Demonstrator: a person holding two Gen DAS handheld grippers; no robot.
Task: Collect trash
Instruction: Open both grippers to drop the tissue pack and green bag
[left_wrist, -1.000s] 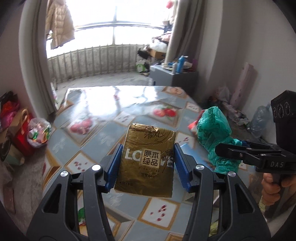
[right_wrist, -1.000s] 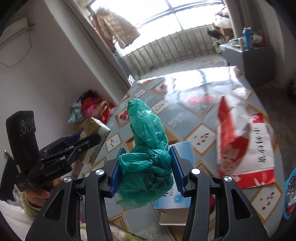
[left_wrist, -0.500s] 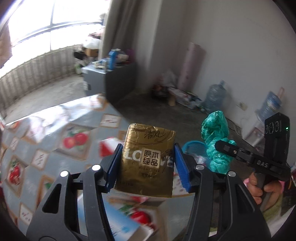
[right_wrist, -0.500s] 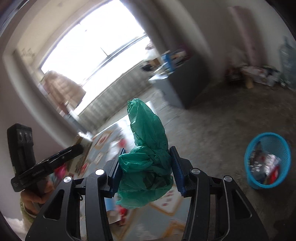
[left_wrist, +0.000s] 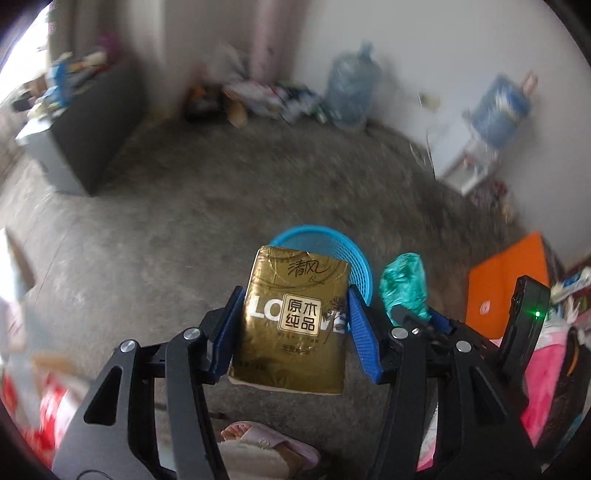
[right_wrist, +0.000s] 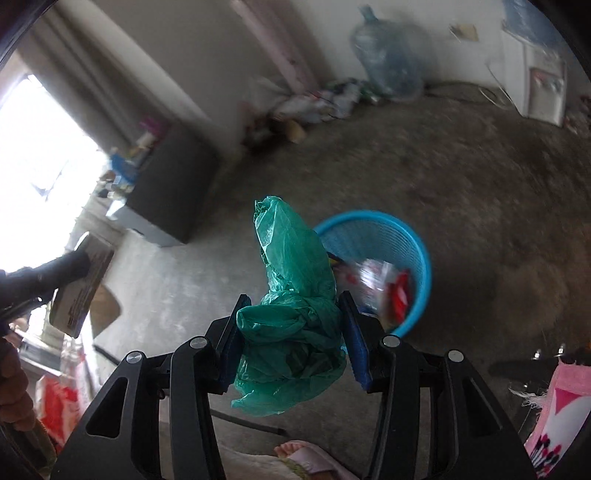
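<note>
Bare concrete floor (left_wrist: 184, 229), blue basket (right_wrist: 413, 251) ahead | left gripper (left_wrist: 291, 317) clamps gold tissue pack (left_wrist: 295, 321); right gripper (right_wrist: 291, 328) clamps green bag (right_wrist: 291, 295) | centre each over your basket rim before releasing.

both grippers tilt downward, side by side. left gripper (left_wrist: 291, 328) clamps a gold pack (left_wrist: 295, 321); right gripper (right_wrist: 291, 328) clamps a green bag (right_wrist: 291, 302).
</note>
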